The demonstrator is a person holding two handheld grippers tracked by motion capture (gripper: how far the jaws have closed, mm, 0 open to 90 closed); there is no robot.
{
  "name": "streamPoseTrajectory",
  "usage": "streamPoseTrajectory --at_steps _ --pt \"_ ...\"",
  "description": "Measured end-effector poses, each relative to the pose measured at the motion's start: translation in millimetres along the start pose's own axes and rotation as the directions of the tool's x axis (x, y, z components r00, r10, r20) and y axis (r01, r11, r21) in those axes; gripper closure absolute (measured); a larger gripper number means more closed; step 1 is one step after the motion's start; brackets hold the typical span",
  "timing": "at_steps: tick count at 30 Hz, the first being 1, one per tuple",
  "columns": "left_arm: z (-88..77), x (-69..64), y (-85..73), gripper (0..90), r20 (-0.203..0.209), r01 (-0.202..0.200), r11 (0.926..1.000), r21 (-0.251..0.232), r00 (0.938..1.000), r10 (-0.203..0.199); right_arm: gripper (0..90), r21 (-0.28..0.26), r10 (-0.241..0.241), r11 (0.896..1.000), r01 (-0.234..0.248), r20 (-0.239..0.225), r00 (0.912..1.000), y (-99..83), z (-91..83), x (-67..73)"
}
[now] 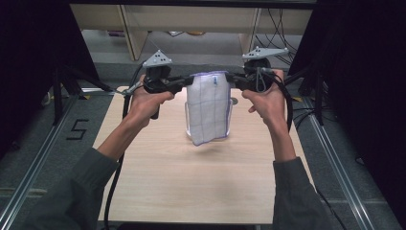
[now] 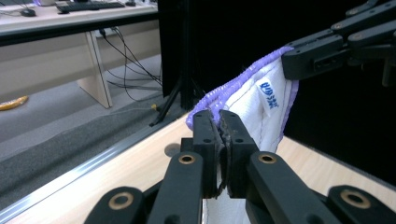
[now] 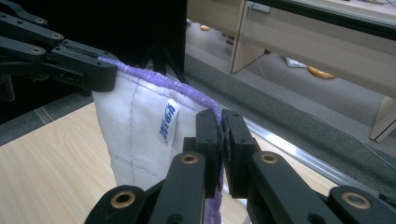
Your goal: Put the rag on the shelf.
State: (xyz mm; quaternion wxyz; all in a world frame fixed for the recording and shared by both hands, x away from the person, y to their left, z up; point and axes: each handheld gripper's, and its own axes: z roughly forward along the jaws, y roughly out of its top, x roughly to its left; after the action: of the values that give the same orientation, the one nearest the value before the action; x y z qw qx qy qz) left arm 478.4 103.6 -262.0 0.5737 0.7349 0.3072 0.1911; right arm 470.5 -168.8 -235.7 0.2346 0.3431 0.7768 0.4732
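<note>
White cloth (image 1: 208, 112) pinched by top corners in left gripper (image 1: 187, 82) and right gripper (image 1: 231, 78) above table (image 1: 158, 177), liable to slip if either clamp loosens.

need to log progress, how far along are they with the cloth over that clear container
Done: both top corners of the white cloth are pinched, one by the left gripper, one by the right gripper, and it hangs clear of the table. In hand: it is held stretched between them in front of the clear container. Left: lowering or laying it down and letting go; where it is meant to end up isn't shown.
</note>
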Motion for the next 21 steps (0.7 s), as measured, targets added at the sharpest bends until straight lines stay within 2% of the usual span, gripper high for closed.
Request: streamPoseTrajectory --at_steps 3,4,6,8,9,11,15,16,17,19,20,21 --pt "1.9 4.2 2.0 85.5 0.000 0.013 0.9998 -0.016 0.9999 -0.013 86.5 -0.015 -0.007 1.000 0.008 0.015 0.9999 2.7 3.3 -5.2" --pt "4.9 8.6 3.8 85.5 -0.007 0.020 0.9997 -0.015 0.9998 -0.020 86.4 -0.008 0.019 1.000 -0.019 0.000 0.9998 5.0 6.9 -8.2" --pt "8.2 11.8 5.9 85.5 -0.023 0.022 0.9997 -0.012 0.9995 -0.022 86.4 -0.014 0.035 0.999 -0.035 0.009 0.9994 7.5 10.2 -10.7" --pt "10.1 13.3 7.5 85.5 -0.030 0.023 0.9996 -0.014 0.9993 -0.023 86.4 -0.019 0.035 0.999 -0.035 0.004 0.9994 9.1 12.4 -12.4" --pt "14.5 16.7 11.2 85.5 -0.048 0.018 0.9998 -0.004 0.9987 -0.018 86.4 -0.018 0.041 0.999 -0.040 0.012 0.9991 12.7 16.1 -15.1" --pt "21.2 22.1 14.0 85.5 -0.056 0.022 0.9997 -0.004 0.9982 -0.022 86.4 -0.011 0.041 0.999 -0.041 0.022 0.9989 16.0 21.8 -19.3" --pt "38.2 37.4 14.7 85.5 -0.060 0.089 0.9960 -0.011 0.9942 -0.089 86.4 -0.008 0.064 0.998 -0.064 0.055 0.9965 19.3 36.7 -32.0" --pt "38.2 37.4 14.7 85.4 -0.060 0.089 0.9960 -0.011 0.9942 -0.089 86.4 -0.003 0.075 0.997 -0.075 0.058 0.9955 19.4 41.0 -35.0" --pt "47.4 42.6 13.6 85.4 -0.067 0.102 0.9947 -0.008 0.9925 -0.103 86.4 0.002 0.092 0.996 -0.092 0.060 0.9940 19.3 45.7 -37.6" --pt "51.7 45.1 12.6 85.4 -0.071 0.105 0.9945 -0.001 0.9920 -0.104 86.4 0.010 0.099 0.995 -0.100 0.068 0.9928 18.6 50.8 -40.7" --pt "59.8 49.4 9.6 85.2 -0.062 0.114 0.9934 0.003 0.9916 -0.114 86.3 0.025 0.105 0.994 -0.107 0.071 0.9920 15.7 60.6 -48.9" --pt "59.8 49.4 9.6 85.2 -0.062 0.114 0.9934 0.003 0.9916 -0.114 86.2 0.032 0.113 0.993 -0.115 0.074 0.9909 13.6 65.1 -52.0"
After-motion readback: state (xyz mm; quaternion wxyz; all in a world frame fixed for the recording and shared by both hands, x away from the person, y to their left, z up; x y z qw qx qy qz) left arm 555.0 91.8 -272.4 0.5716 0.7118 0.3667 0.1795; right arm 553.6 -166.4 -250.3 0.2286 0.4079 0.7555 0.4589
